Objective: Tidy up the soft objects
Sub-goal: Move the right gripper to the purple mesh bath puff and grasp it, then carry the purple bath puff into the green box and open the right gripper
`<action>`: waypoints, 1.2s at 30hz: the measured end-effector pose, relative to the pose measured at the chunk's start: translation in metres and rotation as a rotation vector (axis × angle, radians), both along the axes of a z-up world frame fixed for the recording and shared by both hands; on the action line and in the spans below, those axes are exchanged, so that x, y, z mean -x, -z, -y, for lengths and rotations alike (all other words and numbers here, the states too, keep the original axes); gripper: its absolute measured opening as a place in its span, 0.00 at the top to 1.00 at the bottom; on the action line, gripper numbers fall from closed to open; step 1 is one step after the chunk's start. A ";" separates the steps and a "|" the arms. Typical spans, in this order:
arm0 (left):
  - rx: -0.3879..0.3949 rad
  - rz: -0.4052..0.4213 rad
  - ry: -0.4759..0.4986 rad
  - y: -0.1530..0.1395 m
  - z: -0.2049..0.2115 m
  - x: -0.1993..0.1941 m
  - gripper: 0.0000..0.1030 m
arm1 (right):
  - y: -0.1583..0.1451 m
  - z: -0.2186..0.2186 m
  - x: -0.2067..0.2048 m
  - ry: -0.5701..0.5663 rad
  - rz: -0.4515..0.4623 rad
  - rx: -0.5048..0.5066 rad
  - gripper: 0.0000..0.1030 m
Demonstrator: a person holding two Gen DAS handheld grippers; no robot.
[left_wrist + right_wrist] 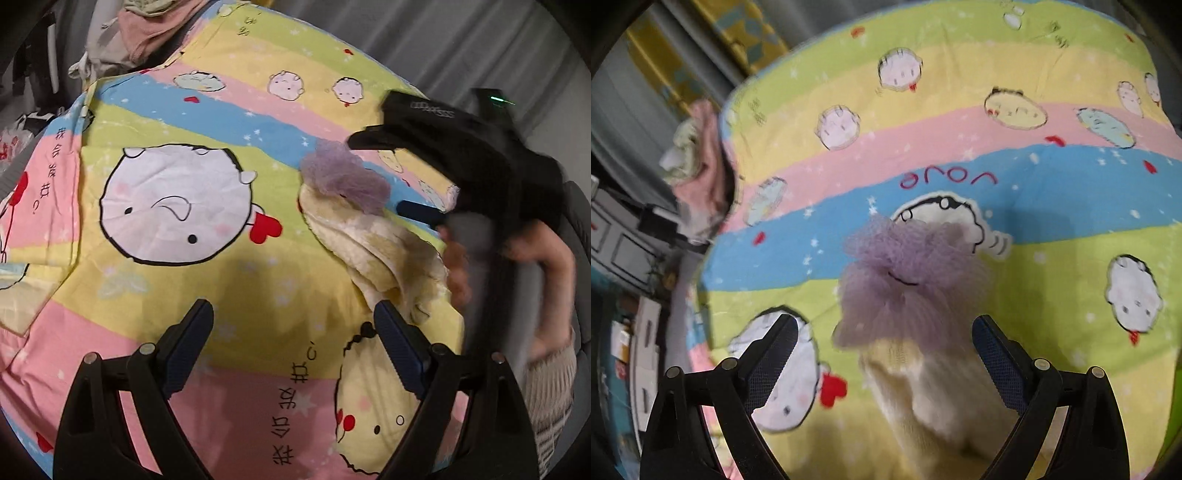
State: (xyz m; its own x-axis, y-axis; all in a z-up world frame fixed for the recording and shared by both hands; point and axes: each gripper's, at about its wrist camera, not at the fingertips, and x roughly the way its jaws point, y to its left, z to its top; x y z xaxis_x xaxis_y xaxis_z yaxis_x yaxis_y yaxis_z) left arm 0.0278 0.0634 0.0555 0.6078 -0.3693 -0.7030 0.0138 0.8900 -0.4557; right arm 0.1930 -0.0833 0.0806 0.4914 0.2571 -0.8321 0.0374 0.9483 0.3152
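Observation:
A purple mesh pouf (340,173) (908,280) lies on the cartoon-print bedspread (207,122) (1052,280), resting against the far end of a crumpled cream fluffy towel (369,243) (934,398). My right gripper (884,321) (391,175) hovers over both with its jaws wide; the pads touch neither. In the left wrist view a hand (461,266) holds that gripper, blurred. My left gripper (291,310) stands open over bare bedspread, its right finger (395,343) beside the towel's near corner.
A heap of pink and beige clothes (144,33) (701,173) sits at the bed's far corner. Grey curtains (461,40) hang behind the bed. A white drawer unit (624,243) and floor clutter lie beyond the bed's left edge.

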 end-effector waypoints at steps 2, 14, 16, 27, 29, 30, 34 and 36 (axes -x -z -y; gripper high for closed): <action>-0.001 -0.010 -0.014 0.001 -0.003 -0.001 0.15 | 0.013 -0.008 -0.014 -0.001 -0.026 0.029 0.15; 0.029 -0.016 -0.025 0.000 -0.011 -0.005 0.15 | -0.024 0.036 0.029 0.102 0.108 -0.037 0.80; 0.022 -0.018 -0.027 -0.001 -0.011 -0.005 0.15 | -0.045 0.042 0.067 0.081 0.160 -0.045 0.80; 0.037 -0.014 0.027 -0.004 0.003 0.008 0.15 | -0.013 0.054 0.228 0.028 0.014 0.081 0.80; 0.027 0.000 0.066 -0.007 0.010 0.012 0.15 | -0.002 0.060 0.243 0.032 -0.031 0.055 0.77; 0.021 0.003 0.090 -0.008 0.014 0.014 0.15 | 0.003 0.061 0.247 0.022 -0.057 0.045 0.73; 0.017 -0.008 0.183 -0.008 0.034 0.028 0.15 | 0.001 0.081 0.267 0.053 -0.043 0.010 0.26; 0.014 -0.022 0.215 -0.005 0.043 0.037 0.15 | -0.008 0.094 0.275 0.097 0.007 -0.018 0.17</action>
State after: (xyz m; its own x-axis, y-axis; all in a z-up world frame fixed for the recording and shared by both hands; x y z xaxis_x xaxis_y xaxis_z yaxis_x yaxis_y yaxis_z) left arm -0.0094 0.0206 0.0604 0.4984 -0.4986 -0.7092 0.1928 0.8613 -0.4701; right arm -0.0820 -0.1773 0.0885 0.5207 0.2234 -0.8240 0.1261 0.9344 0.3331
